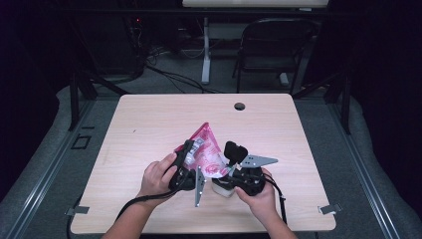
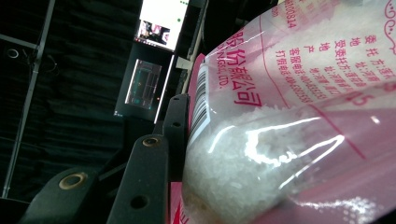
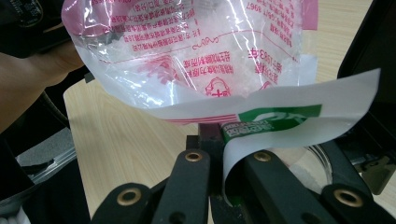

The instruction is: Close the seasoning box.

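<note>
left tongs (image 1: 185, 158) clamp the side of a pink-printed bag (image 1: 206, 152) of white grains, lifted above the surface (image 1: 149, 124); in the left gripper view one jaw hides behind the bag. right tongs (image 1: 234, 152) pinch a white-and-green paper strip (image 3: 299, 109) below the bag. a clear container (image 1: 222, 188) sits half hidden under the right hand (image 1: 259, 196).

High view overhead, facing forward; gripper views close on bag (image 1: 206, 152).
</note>
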Demonstrator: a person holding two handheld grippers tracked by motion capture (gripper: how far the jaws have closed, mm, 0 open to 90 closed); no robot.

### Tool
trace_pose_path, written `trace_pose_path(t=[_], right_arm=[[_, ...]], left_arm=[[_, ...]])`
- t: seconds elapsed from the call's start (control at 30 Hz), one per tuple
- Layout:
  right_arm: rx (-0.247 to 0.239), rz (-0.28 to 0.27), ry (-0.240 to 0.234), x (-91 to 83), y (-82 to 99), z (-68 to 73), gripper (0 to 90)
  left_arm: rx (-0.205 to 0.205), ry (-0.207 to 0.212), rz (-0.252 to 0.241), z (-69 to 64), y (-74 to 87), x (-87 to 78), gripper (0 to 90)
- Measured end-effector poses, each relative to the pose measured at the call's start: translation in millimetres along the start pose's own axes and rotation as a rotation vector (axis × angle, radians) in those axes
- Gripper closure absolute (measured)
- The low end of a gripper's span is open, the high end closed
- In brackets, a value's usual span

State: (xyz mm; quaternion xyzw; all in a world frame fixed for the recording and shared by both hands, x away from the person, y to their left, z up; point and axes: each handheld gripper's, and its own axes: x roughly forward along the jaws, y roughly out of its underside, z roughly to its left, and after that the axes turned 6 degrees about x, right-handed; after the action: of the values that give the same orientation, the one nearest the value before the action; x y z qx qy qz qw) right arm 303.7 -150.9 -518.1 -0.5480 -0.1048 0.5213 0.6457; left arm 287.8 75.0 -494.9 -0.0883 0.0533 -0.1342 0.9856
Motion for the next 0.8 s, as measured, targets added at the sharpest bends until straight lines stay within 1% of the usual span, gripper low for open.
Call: trace_pose_path(t=[0.1, 0.2, 0.53, 0.57, 0.6, 0.8], right_arm=[[-0.001, -0.001, 0.000, -0.1, 0.0, 0.0, 90.0], [-0.003, 0.000, 0.001, -0.5, -0.1, -0.1, 90.0], [0.002, -0.004, 0.005, -1.3, 0.7, -0.1, 90.0], [0.002, -0.004, 0.006, -1.4, 0.7, -0.1, 90.0], [0.002, -0.004, 0.006, -1.4, 0.7, -0.1, 90.0], [0.005, -0.003, 0.005, -1.4, 1.1, -0.1, 90.0]], left_arm=[[-0.003, 0.004, 0.004, 0.3, -0.5, -0.4, 68.1], [0.004, -0.003, -0.002, 0.9, -1.2, -0.2, 68.1], [0.001, -0.001, -0.007, 0.8, -1.8, 0.6, 68.1], [-0.005, 0.002, -0.006, 0.5, -1.8, 0.6, 68.2], [0.001, -0.002, -0.009, 0.9, -2.0, 0.7, 68.2], [0.002, 0.000, -0.010, 0.9, -2.2, 0.8, 68.1]])
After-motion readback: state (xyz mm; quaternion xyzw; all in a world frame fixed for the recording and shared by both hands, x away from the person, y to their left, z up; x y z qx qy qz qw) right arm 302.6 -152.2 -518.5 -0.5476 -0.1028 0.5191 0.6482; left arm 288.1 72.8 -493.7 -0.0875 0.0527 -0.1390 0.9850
